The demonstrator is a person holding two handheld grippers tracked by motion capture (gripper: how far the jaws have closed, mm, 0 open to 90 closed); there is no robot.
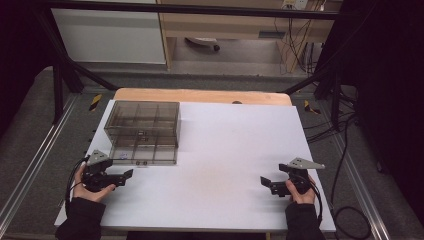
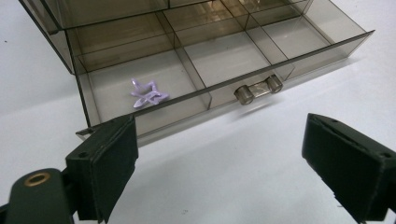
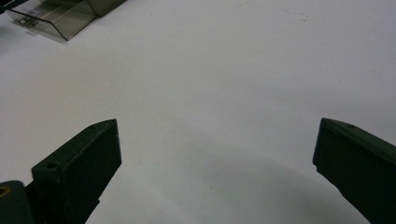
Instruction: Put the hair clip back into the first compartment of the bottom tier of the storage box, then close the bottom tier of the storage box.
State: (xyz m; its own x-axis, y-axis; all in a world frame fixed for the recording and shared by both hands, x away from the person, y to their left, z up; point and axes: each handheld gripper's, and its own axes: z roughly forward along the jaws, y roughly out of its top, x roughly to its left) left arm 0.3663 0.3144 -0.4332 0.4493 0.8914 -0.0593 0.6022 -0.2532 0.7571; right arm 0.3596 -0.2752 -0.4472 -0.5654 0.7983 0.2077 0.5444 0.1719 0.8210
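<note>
A smoky clear plastic box (image 1: 142, 125) stands at the table's back left with its lower drawer (image 2: 219, 60) pulled out toward me. The drawer is split into compartments and has a small clear handle (image 2: 258, 88) on its front. A small purple star-shaped clip (image 2: 148, 93) lies in the drawer's front left compartment. My left gripper (image 1: 125, 176) rests on the white table just in front of the drawer, open, with nothing between its pads (image 2: 112, 163). My right gripper (image 1: 266, 182) sits at the front right, open over bare table, far from the box (image 3: 60, 16).
The white tabletop (image 1: 230, 150) has a wooden edge (image 1: 200, 95) at the back. Black frame bars and cables run along both sides of the table. Floor, a desk and a chair base lie beyond.
</note>
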